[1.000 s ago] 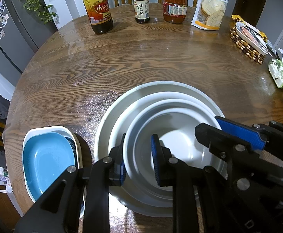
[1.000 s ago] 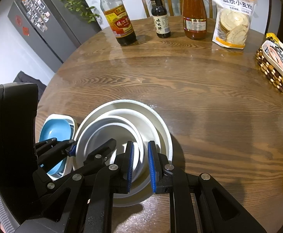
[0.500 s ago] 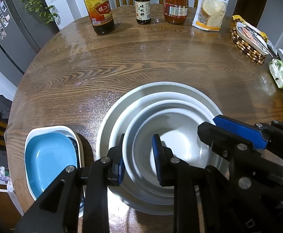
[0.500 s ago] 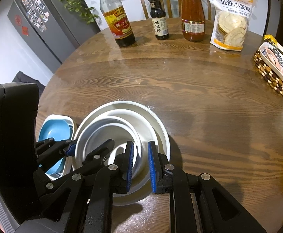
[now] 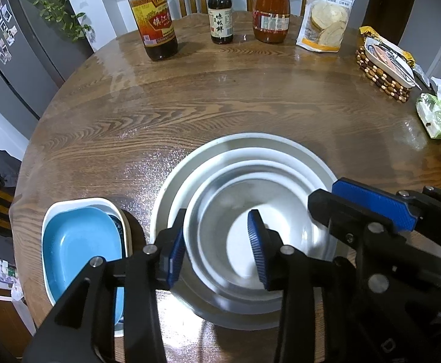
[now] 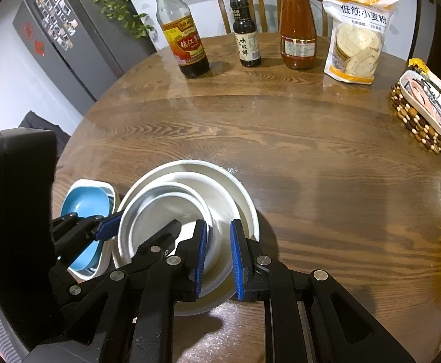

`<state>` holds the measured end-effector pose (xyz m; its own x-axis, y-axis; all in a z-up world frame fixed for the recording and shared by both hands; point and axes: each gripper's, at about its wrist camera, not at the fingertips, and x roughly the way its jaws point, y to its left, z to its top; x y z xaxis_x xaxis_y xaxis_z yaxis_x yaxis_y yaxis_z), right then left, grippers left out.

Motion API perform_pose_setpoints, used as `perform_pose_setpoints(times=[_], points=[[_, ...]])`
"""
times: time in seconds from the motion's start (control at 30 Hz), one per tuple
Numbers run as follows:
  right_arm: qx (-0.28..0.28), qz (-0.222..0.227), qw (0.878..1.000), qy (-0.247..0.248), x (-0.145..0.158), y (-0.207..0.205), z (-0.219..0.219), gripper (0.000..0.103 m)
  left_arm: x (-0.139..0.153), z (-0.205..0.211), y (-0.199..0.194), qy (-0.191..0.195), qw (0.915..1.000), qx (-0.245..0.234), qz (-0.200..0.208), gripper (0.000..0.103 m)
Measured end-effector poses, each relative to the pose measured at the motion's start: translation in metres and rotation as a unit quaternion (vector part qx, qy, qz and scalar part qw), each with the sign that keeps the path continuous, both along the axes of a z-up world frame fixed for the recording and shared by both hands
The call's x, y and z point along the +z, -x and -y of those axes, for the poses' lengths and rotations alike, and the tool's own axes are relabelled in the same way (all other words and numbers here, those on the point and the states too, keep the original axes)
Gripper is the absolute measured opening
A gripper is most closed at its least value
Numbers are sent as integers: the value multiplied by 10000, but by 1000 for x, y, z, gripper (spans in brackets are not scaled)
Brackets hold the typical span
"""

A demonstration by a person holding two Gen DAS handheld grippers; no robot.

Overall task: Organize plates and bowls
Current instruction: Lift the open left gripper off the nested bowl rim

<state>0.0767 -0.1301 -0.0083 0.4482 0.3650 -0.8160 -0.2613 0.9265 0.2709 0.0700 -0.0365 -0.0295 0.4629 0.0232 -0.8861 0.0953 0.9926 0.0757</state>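
A stack of white dishes sits on the round wooden table [image 5: 190,99]: a large outer plate [image 5: 244,135] [image 6: 220,171] with smaller ones nested in it and an inner bowl [image 5: 220,208] [image 6: 160,211] on top. My left gripper [image 5: 217,211] [image 6: 142,224] straddles the inner bowl's left rim. Its jaws are opening and the pads stand clear of the rim. My right gripper [image 6: 217,224] [image 5: 326,195] hovers at the stack's right rims, its jaws nearly together. Whether they pinch a rim is hidden. A blue dish [image 5: 78,242] [image 6: 84,202] lies in a white rectangular dish [image 5: 69,203] to the left.
At the far edge stand a vinegar bottle [image 5: 154,21], a small dark sauce bottle [image 5: 220,18], a red sauce jar [image 5: 270,9] and a flour bag [image 5: 326,15]. On the right are a beaded basket [image 5: 383,72] and a green tissue pack [image 5: 435,115]. Bare wood lies between.
The left gripper's jaws have spread wider and come off the inner bowl's rim. The right gripper and the stack have not moved.
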Motion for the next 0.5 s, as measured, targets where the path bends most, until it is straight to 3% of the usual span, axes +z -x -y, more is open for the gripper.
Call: perform_pose_setpoints(times=[0.2,0.3,0.5], points=[[-16,32,10000,-5,1,2,1,16,3,2,2,-27,10000,7,63,46],[-33,47,10000,-13,2,2,1,16,6,3,4,-85,9999,15,135,53],[-46,50,10000,-8,3,3,2,18,8,4,6,-125,9998,24,179,54]])
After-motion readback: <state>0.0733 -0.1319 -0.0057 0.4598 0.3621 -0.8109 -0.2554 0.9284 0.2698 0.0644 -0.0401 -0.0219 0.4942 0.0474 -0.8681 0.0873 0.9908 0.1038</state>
